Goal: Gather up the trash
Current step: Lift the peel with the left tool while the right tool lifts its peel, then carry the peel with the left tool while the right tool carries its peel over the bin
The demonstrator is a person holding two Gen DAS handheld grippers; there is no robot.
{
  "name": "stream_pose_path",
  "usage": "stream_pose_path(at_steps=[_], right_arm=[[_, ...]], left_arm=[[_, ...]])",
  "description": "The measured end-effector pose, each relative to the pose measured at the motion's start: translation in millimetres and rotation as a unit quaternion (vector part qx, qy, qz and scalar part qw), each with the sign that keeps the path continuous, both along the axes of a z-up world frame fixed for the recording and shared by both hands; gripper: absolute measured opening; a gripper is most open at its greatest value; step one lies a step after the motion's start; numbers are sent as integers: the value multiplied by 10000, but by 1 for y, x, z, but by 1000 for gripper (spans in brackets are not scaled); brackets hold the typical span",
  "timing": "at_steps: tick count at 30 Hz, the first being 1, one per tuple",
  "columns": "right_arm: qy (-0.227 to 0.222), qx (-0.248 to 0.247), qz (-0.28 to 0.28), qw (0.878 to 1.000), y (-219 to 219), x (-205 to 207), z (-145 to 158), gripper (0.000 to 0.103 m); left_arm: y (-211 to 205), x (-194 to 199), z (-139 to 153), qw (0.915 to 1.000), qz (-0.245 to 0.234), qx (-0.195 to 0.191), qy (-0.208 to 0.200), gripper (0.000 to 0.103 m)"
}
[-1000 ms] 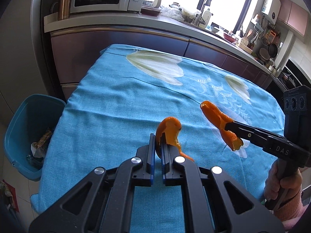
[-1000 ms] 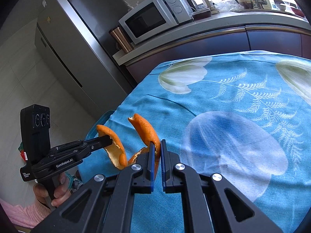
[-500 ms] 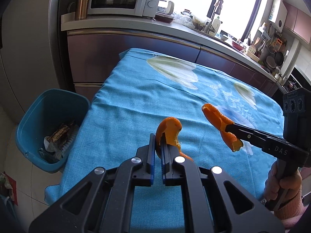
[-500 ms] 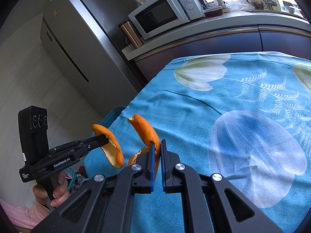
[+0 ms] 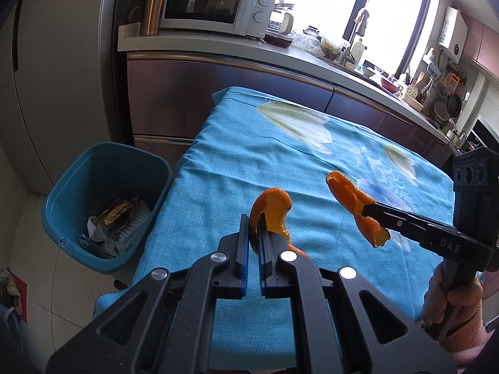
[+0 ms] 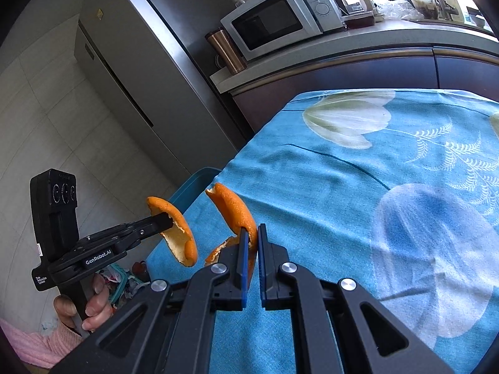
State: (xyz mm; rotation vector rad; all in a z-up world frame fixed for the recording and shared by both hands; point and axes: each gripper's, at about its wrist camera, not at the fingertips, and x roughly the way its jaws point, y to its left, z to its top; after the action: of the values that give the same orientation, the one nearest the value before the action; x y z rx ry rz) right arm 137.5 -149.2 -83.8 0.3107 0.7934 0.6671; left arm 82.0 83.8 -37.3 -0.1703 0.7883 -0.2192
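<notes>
A: Where's the trash right now?

B: In the air, both bits. The left claw (image 5: 253,229) is clamped on one curl of orange peel (image 5: 270,210), and the right claw (image 6: 251,237) is clamped on a second orange peel (image 6: 232,207). Neither piece touches the blue cloth on the table (image 5: 249,168).

A: And the bin?

B: The blue bin (image 5: 103,168) stands on the floor just off the table's left edge, below and to the left of the left claw (it already has wrappers and crumpled paper in it). In the right wrist view only a sliver of its rim (image 6: 195,182) shows past the cloth's edge, beyond the left claw.

A: So which hand is nearer?

B: The left, I'd say. It sits between the right claw and the bin, so the right-hand peel has farther to cross and has its neighbour in the way.

A: Any trouble with the drop?

B: Both peels are held above the cloth rather than the bin's mouth; letting go here would probably land them back on the table.
</notes>
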Motion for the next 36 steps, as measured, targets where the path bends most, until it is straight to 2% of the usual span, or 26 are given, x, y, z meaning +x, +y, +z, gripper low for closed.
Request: stream_pose_path(at_steps=[36], right_arm=[[-65, 56, 520, 9986, 60, 10, 11, 5]], left_arm=[[59, -12, 10, 9980, 597, 55, -187, 5]])
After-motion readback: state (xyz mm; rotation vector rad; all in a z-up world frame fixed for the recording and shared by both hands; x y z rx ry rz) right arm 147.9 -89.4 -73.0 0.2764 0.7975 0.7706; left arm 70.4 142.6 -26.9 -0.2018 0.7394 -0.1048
